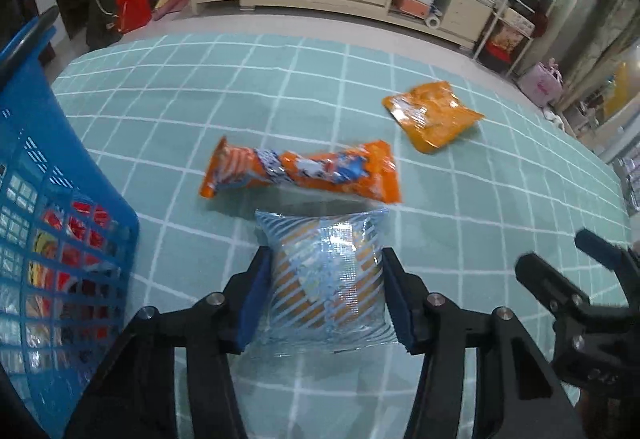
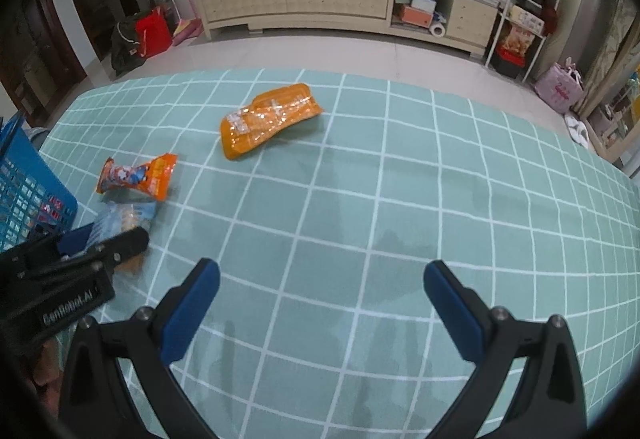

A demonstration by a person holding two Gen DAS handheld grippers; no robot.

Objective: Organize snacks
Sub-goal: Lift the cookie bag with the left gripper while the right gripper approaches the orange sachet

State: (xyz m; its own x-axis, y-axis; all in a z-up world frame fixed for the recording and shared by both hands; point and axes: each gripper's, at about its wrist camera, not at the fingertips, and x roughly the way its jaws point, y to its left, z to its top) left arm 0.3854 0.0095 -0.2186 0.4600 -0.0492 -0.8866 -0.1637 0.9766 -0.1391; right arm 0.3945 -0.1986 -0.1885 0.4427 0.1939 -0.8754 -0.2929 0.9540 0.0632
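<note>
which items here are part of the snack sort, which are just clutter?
Job: striped packet pinched by left gripper; long orange pack; orange pouch; blue basket.
Clutter: cabinet, red bag, pink bag.

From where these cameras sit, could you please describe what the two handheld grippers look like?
Both match: black plastic linkage arms joined by round silver screws, each ending in two fingers faced with flat blue pads. The left gripper shows this close up, as does the right gripper. In the right wrist view, the left gripper's body bears white lettering, too blurred to read for certain. No cables or sleeves show.
</note>
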